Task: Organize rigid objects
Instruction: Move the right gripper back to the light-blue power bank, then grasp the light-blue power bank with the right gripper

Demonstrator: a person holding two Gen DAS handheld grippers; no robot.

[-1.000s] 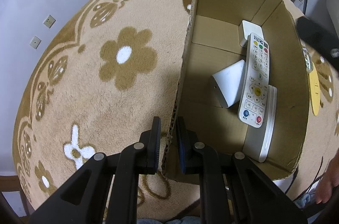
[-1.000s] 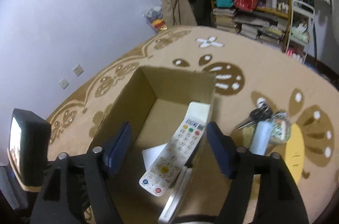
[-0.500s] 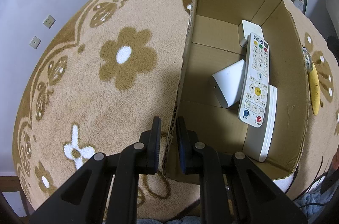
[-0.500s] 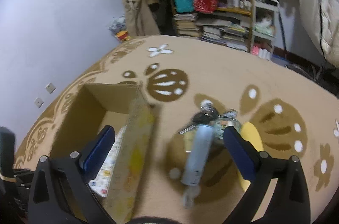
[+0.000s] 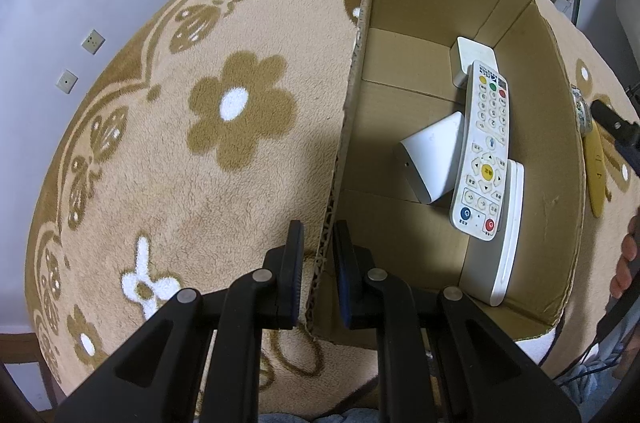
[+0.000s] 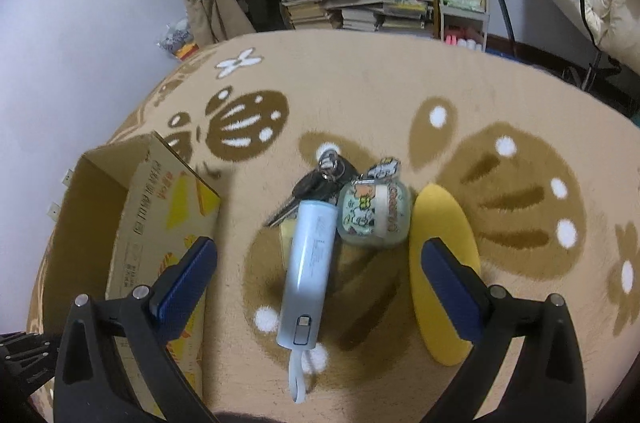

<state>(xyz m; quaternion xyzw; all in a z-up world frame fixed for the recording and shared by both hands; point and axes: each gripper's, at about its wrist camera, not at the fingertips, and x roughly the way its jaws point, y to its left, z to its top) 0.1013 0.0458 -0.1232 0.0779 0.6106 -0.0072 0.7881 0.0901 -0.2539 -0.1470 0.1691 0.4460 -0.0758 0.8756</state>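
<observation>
Cardboard box [image 5: 460, 111] sits on the flowered rug [image 5: 180, 151]. My left gripper [image 5: 318, 279] is clamped on its near wall to steady it. Inside: 1 remote [image 5: 484, 151]. My right gripper [image 6: 316, 275], jaws wide and empty, hangs over the pale-blue power bank [image 6: 308, 271], beside keys [image 6: 316, 183], likely my next pick.

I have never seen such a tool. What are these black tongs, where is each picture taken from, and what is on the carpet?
They are hand-held grippers, one in each hand, with a camera on each looking along its fingers. In the left camera's picture the left gripper pinches the wall of the cardboard box, which holds a remote control and white devices. In the right camera's picture the right gripper is open above the carpet, over a pale blue power bank, keys, a round case and a yellow piece.
</observation>
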